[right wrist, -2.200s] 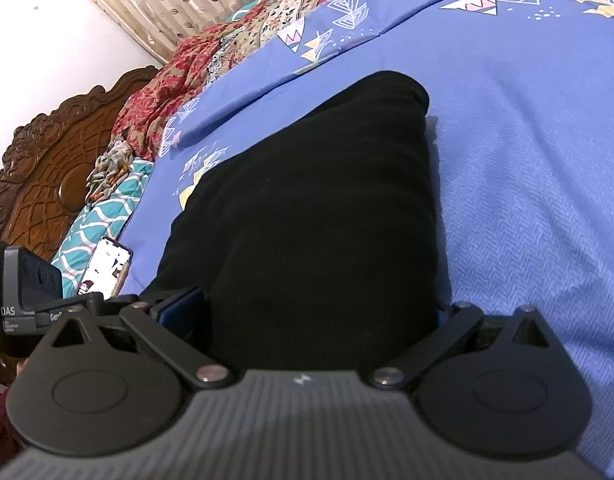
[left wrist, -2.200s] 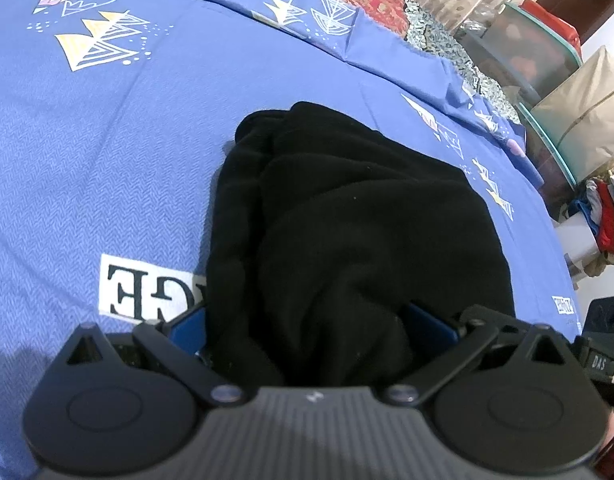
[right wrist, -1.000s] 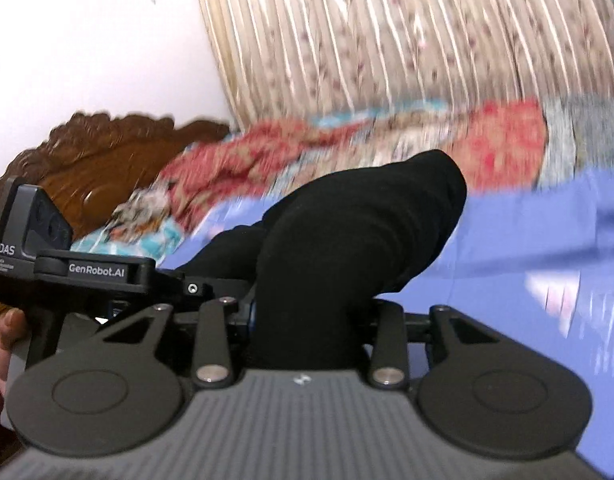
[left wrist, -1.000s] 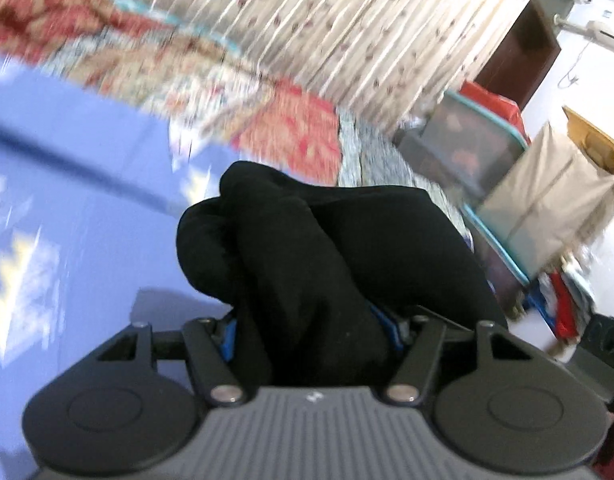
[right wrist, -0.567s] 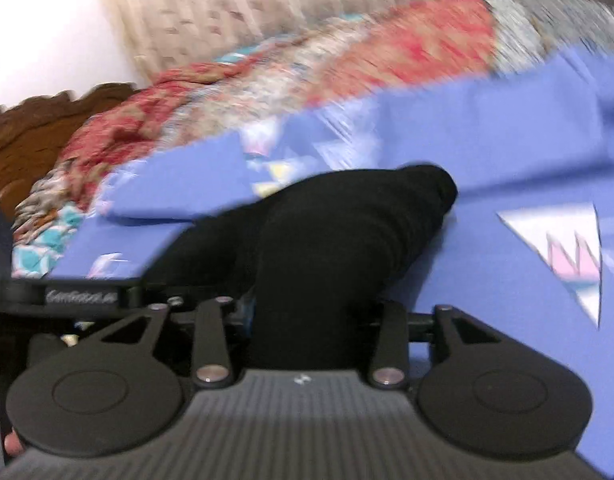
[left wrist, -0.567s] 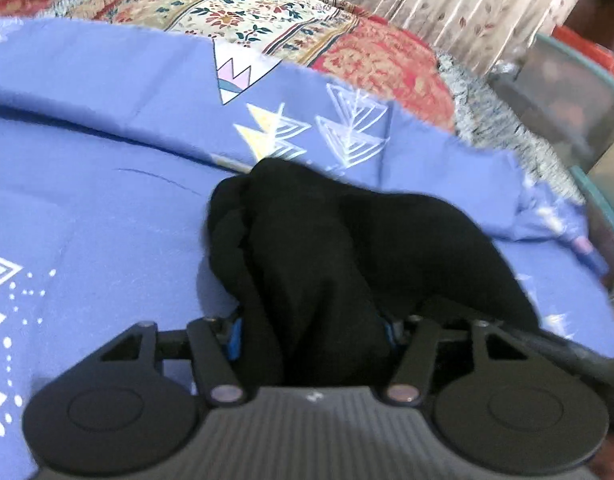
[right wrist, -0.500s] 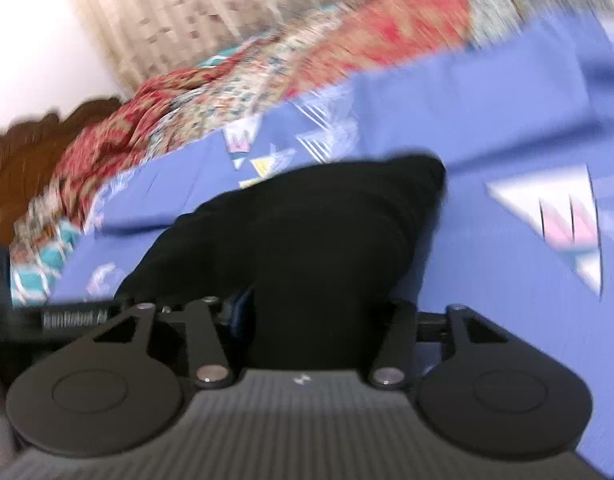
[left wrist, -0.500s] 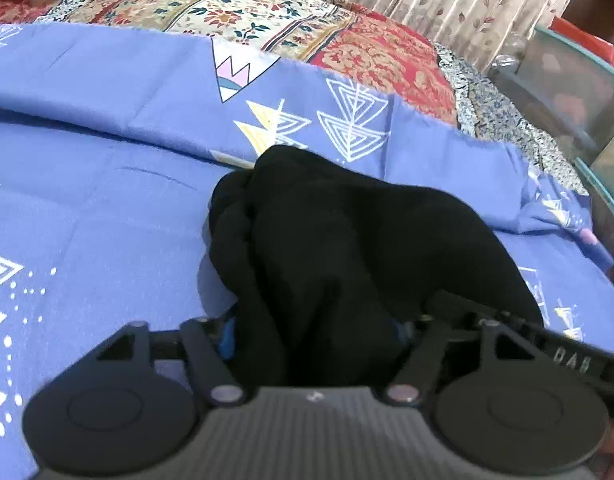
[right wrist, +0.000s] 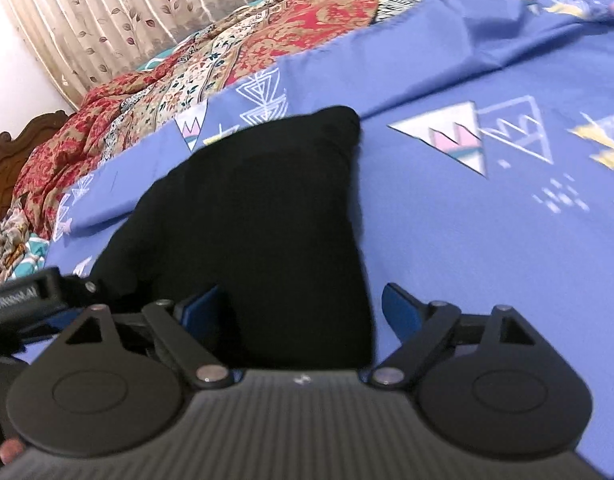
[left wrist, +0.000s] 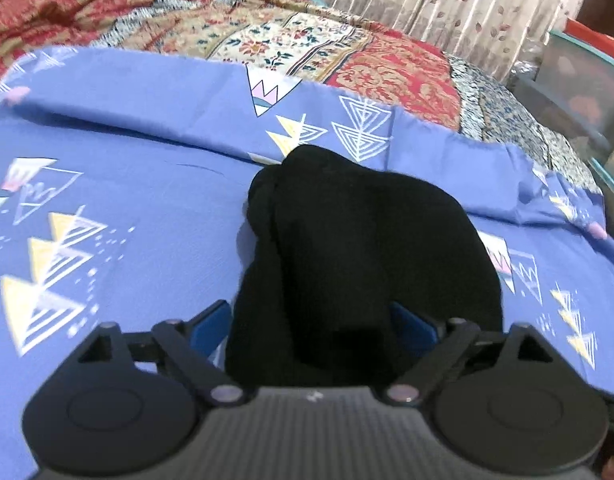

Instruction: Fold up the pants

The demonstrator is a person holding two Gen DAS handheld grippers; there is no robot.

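A bed fills the view, spread with a blue bedsheet (left wrist: 155,184) printed with white and yellow triangles; a red and cream patterned quilt (left wrist: 307,40) lies along its far edge; a carved wooden headboard (right wrist: 15,152) rises beside pleated, leaf-print curtains (right wrist: 107,12); translucent storage boxes (left wrist: 583,80) stand alongside.

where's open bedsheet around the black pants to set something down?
Bare blue bedsheet spreads on the triangle-print side of the black pants, also seen in the right wrist view. Crowded along the patterned quilt behind.

Pants (left wrist: 347,248) on bedsheet (left wrist: 147,208), quilt (left wrist: 307,48) behind.
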